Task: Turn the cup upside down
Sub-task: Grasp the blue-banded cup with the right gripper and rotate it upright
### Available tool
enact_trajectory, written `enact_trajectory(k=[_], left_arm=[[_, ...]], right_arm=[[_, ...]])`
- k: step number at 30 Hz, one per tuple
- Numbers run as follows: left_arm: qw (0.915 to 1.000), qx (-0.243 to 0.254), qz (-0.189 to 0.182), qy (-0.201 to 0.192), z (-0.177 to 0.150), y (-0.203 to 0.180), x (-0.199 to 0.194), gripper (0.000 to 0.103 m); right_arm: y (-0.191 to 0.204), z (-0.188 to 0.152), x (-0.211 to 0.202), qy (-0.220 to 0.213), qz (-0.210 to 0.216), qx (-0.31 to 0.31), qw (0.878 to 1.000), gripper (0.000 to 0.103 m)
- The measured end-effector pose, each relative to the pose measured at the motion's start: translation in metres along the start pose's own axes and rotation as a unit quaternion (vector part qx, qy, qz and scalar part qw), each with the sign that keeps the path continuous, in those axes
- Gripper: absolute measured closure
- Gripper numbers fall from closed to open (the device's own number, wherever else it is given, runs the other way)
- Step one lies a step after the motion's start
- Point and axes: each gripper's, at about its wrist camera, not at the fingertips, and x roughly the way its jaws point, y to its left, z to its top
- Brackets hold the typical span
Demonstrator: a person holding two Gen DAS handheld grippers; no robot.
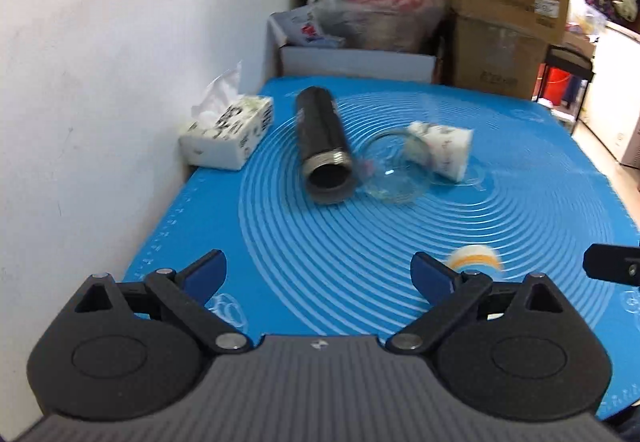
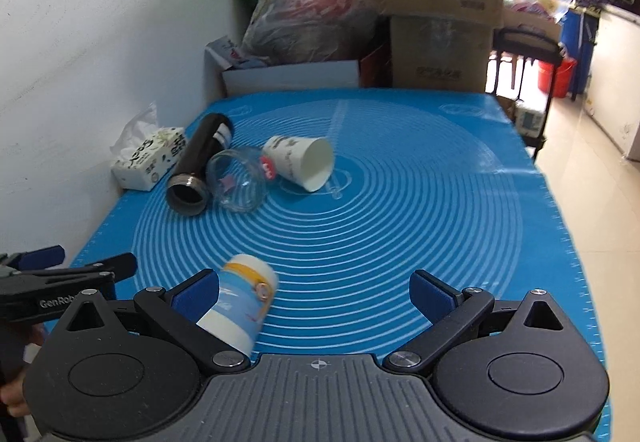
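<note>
Several cups lie on their sides on the blue mat [image 1: 520, 210]. A black flask [image 1: 322, 148] lies with its open mouth toward me, a clear glass cup [image 1: 394, 170] touches it, and a white printed paper cup [image 1: 440, 152] lies beyond. They also show in the right wrist view: flask [image 2: 200, 162], glass [image 2: 238, 182], paper cup [image 2: 302, 162]. A white, blue and orange cup [image 2: 240, 306] lies near my right gripper's left finger [image 2: 196, 292]; it shows blurred in the left view [image 1: 476, 258]. My left gripper [image 1: 320, 274] and right gripper [image 2: 314, 292] are open and empty.
A tissue box [image 1: 228, 136] sits on the mat by the white wall at the left. Behind the mat stand a white box [image 1: 356, 60], plastic bags [image 1: 380, 2] and stacked cardboard boxes [image 1: 508, 2]. The mat's right edge drops to a tiled floor [image 2: 592, 202].
</note>
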Motion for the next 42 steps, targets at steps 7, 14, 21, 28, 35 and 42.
enact_trajectory(k=[7,14,21,28,35,42], left_arm=[[0.9996,-0.006,0.027,0.009,-0.004,0.024,0.024,0.005],[0.9993,-0.030,0.013,0.020,-0.005,0.041,0.042,0.005],[0.9989,-0.034,0.015,0.030,-0.008,0.044,0.056,0.005],[0.9988,-0.041,0.005,0.025,-0.010,0.045,0.054,0.005],[0.9989,-0.042,-0.001,0.020,-0.010,0.040,0.049,0.005],[0.9989,-0.040,-0.009,0.022,-0.013,0.029,0.048,0.005]], right_arm=[[0.015,0.015,0.051,0.067,0.041,0.044,0.996,0.006],[0.029,0.018,0.094,0.120,0.050,0.050,0.990,0.012],[0.040,0.021,0.119,0.157,0.060,0.052,0.984,0.025],[0.038,0.018,0.129,0.177,0.074,0.063,0.979,0.043],[0.035,0.020,0.107,0.093,0.050,0.023,0.994,0.044],[0.032,0.015,0.088,-0.081,-0.064,-0.066,0.992,0.044]])
